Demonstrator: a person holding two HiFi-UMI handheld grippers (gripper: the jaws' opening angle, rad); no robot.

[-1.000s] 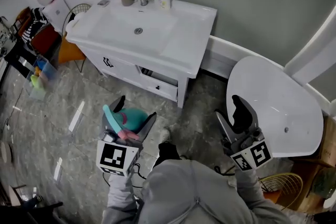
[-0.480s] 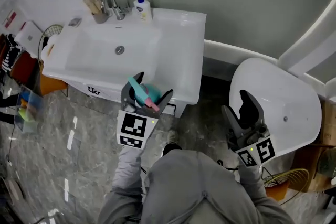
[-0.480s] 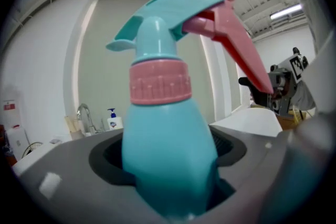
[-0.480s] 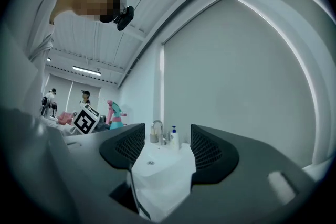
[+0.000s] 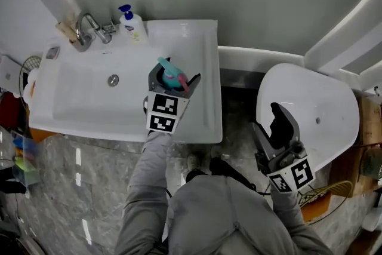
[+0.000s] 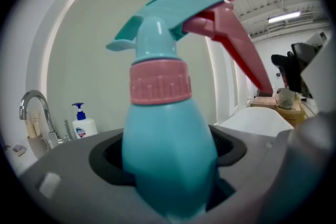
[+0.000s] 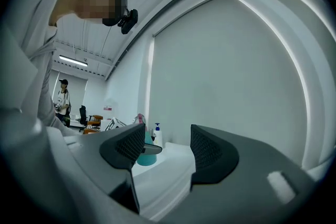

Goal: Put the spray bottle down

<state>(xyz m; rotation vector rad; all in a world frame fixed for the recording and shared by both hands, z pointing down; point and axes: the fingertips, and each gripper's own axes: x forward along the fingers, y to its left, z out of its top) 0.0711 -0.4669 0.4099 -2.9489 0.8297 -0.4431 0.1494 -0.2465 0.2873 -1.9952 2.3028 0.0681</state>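
Near the soap bottle [image 5: 132,25] and faucet [image 5: 89,30], your left gripper's [image 5: 174,78] jaws are clamped on the teal spray bottle [image 5: 169,70]. It is upright over the white counter [image 5: 206,63], just right of the basin [image 5: 89,98]. Your right gripper [image 5: 271,129] hangs beside the white tub [image 5: 322,110], jaws apart and empty.

White washbasin counter [image 5: 202,89]: soap pump bottle [image 5: 132,24] upright at back rim, just beside faucet [image 5: 88,27]; drain [image 5: 113,80] mid-basin
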